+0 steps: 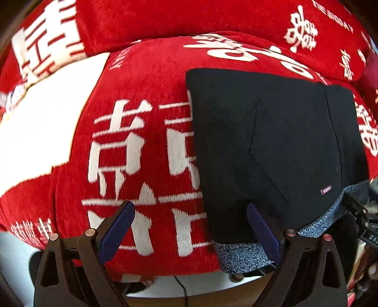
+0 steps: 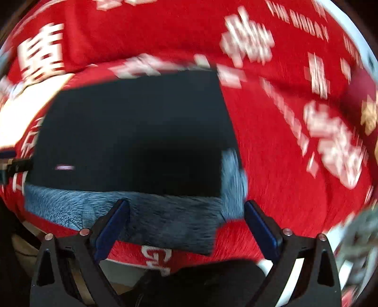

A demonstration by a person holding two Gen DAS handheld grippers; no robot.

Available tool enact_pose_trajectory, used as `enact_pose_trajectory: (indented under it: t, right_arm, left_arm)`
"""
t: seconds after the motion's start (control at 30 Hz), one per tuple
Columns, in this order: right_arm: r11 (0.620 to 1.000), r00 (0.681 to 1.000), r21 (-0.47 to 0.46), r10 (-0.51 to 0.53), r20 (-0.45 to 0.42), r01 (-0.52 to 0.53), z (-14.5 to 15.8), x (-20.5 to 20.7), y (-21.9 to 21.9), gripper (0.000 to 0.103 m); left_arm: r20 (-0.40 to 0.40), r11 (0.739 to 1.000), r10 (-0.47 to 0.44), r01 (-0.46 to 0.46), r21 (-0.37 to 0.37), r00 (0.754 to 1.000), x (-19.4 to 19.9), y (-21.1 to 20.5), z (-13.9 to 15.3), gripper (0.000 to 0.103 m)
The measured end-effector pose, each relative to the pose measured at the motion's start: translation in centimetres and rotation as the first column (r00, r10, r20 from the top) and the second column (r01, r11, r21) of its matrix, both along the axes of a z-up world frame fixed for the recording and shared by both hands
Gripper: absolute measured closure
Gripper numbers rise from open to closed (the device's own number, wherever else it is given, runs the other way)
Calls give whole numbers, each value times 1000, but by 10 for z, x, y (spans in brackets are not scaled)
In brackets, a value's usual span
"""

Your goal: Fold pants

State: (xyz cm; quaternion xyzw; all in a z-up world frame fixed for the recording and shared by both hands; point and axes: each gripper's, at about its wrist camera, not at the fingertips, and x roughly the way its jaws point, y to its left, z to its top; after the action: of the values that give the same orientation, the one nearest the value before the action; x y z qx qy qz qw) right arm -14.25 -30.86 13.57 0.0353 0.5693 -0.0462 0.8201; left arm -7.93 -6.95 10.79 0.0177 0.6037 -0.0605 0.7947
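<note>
The black pants (image 1: 271,146) lie folded into a compact rectangle on the red blanket (image 1: 146,78), with their speckled grey-blue lining (image 1: 238,256) showing along the near edge. My left gripper (image 1: 190,224) is open and empty, just in front of the pants' near left corner. In the right wrist view, which is motion-blurred, the pants (image 2: 132,132) lie ahead with the grey-blue lining (image 2: 160,219) nearest. My right gripper (image 2: 186,224) is open and empty over that lining edge. The right gripper's body (image 1: 359,212) shows at the left view's right edge.
The red blanket with white characters (image 2: 295,141) covers a cushioned surface. A matching red cushion (image 1: 189,21) rises behind. A white patch (image 1: 42,122) lies at left. A pale floor with a cable (image 1: 182,287) shows below the front edge.
</note>
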Motion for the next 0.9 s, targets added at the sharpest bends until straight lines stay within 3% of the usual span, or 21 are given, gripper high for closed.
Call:
enact_pose_trajectory:
  t: [0.03,0.17,0.3,0.4,0.43,0.5,0.6,0.73,0.9]
  right_arm:
    - [1000,1000,16,-25,11,25,5,-3,-5,4]
    - [997,989,-77,13,148,-1,44,-16,-2,4]
    - [994,953,-10,109,284,-111,70,-21,17,4]
    - [983,966,64,156,205,-172,43,-8,29,4]
    - [981,974,80,164,156,-178,27,-2,30,4]
    - [981,976,34,184,114,-189,13,1,31,3]
    - [979,970,11,198,141,-201,32,2,31,3]
    - [976,944,-10,213,253,-217,70,-2,26,3]
    - [974,943,-26,225,247,-226,61,49,32,2]
  left_arm:
    - [5,1000,6,-6,-11,1000,-3,4,6,7]
    - [54,996,7,-2,-86,999,-13,10,25,7]
    - [25,996,-28,30,-81,999,-14,-6,12,7]
    - [8,997,-50,50,-66,999,-16,-17,2,6]
    - [5,997,-48,48,-52,999,-14,-17,1,0]
    - [3,997,-66,66,-46,998,-13,-18,0,0]
    - [20,997,-74,75,-24,997,-15,-17,5,0]
    - [54,995,-91,93,-29,994,-13,-21,11,0]
    - [21,994,-84,85,-67,996,2,-24,4,0]
